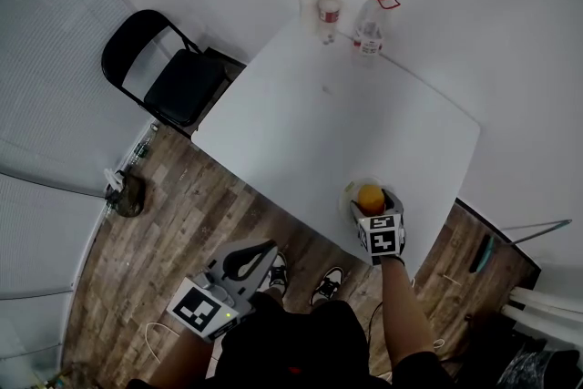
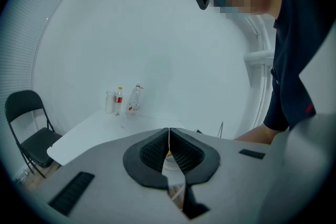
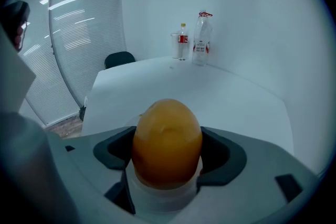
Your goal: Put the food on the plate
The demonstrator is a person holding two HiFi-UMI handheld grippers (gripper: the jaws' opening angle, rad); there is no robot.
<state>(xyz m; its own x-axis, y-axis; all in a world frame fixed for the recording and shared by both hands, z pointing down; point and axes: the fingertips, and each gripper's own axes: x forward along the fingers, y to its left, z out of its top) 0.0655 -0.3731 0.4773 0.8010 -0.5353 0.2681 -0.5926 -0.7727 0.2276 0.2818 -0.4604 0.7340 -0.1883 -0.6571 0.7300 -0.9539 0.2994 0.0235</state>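
Right gripper (image 3: 168,150): the jaws are clamped on either side of the food, holding it over the near edge of the counter.
Food (image 3: 167,141): a round, smooth orange piece that fills the gap between the right jaws. In the head view it (image 1: 370,196) sits directly over the plate.
Plate (image 1: 349,192): small, pale and round, on the counter close to its near edge. It is mostly covered by the food and the right gripper (image 1: 372,207). Whether the food touches it cannot be told.
Left gripper (image 2: 169,147): the jaws are pressed together with nothing between them. In the head view it (image 1: 246,261) is held low beside the person's body, above the floor and well apart from the plate.
Counter (image 1: 310,132): white and rectangular, set at an angle to the person.
Far corner of the counter: a bottle with a red label (image 1: 329,12), a clear bottle (image 1: 370,27) and a clear cup (image 1: 308,3) stand close together, well apart from the plate.
Chair (image 1: 173,77): black and folding, just beside the counter's left edge.
Floor (image 1: 173,232): wood planks, with the person's shoes (image 1: 326,285) below the counter's near edge.
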